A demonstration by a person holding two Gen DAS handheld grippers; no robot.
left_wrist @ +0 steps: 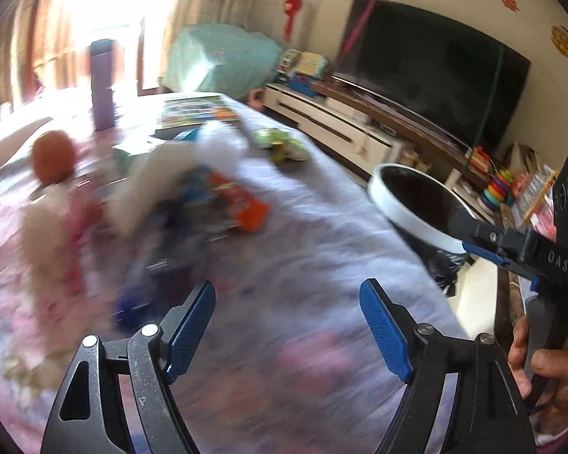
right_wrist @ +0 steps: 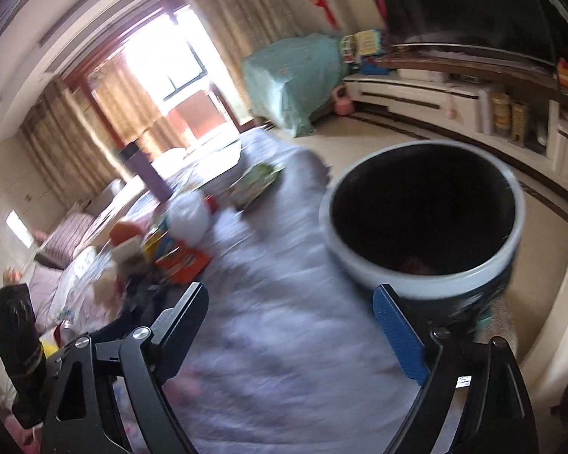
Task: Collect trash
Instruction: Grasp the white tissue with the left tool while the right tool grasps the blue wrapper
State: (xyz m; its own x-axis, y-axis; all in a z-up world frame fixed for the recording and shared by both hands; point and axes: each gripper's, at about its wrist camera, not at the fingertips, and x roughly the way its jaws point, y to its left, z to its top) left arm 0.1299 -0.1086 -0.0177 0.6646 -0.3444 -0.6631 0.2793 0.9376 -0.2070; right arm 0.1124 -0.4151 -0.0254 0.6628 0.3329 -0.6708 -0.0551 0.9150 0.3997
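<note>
A trash bin with a white rim and black liner stands at the table's right edge; it also shows in the right wrist view. A blurred pile of trash lies on the table: an orange packet, white crumpled paper and a green wrapper. The same orange packet, white paper and green wrapper show in the right wrist view. My left gripper is open and empty above the cloth. My right gripper is open and empty beside the bin, and shows in the left wrist view.
The table wears a pale floral cloth. A purple bottle, an orange fruit and books sit at the far end. A TV on a low white cabinet lies beyond the right edge.
</note>
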